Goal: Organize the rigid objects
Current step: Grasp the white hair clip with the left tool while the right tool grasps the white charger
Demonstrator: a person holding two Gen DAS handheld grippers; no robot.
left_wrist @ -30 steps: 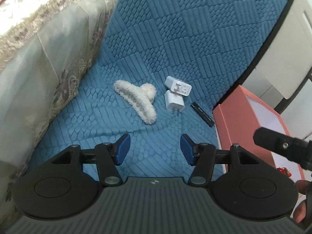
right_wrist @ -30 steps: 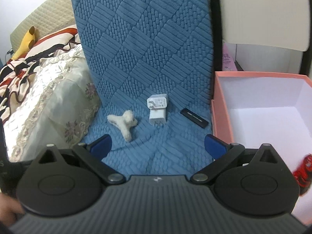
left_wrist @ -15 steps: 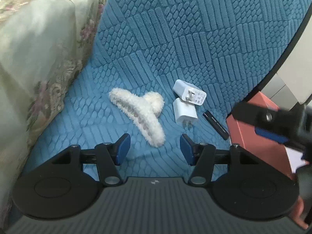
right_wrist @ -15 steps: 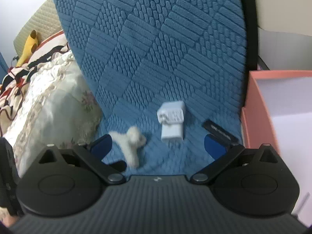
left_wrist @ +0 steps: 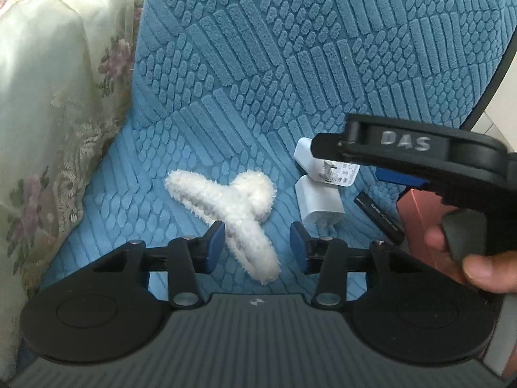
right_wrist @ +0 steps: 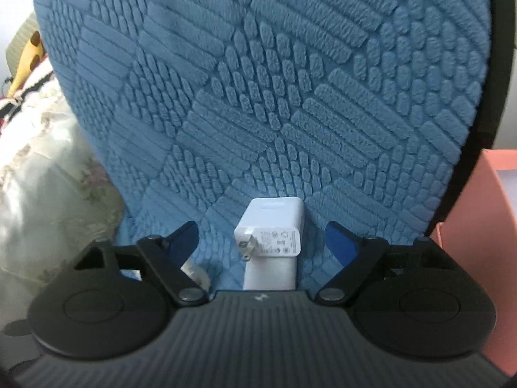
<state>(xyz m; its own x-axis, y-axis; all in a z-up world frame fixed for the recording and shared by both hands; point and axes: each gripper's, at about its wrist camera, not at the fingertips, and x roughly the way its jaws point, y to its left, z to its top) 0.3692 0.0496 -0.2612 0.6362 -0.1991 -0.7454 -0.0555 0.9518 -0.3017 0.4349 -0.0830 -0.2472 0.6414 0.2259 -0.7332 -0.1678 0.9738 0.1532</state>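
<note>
A fluffy white hair claw [left_wrist: 226,213] lies on the blue textured cover [left_wrist: 290,64]. Its near end sits between the blue pads of my left gripper [left_wrist: 256,247]; the jaws are closing and the right pad still stands clear of it. To its right lie two white chargers, one with prongs [right_wrist: 274,236] resting across the other [right_wrist: 271,273], and a slim black stick [left_wrist: 379,218]. My right gripper [right_wrist: 263,237] straddles the pronged charger, jaws closing, pads apart from it. In the left wrist view its black frame [left_wrist: 404,147] hides part of that charger.
A pink box [right_wrist: 478,226] stands just right of the cover. Cream floral bedding [left_wrist: 48,129] rises at the left. A hand [left_wrist: 481,262] grips the right tool's handle. A yellow plush toy [right_wrist: 30,51] lies far back on the left.
Both grippers moved forward and down onto the objects. The left jaws narrowed around the hair claw's end. The right jaws narrowed around the pronged charger, and the right tool came into the left view.
</note>
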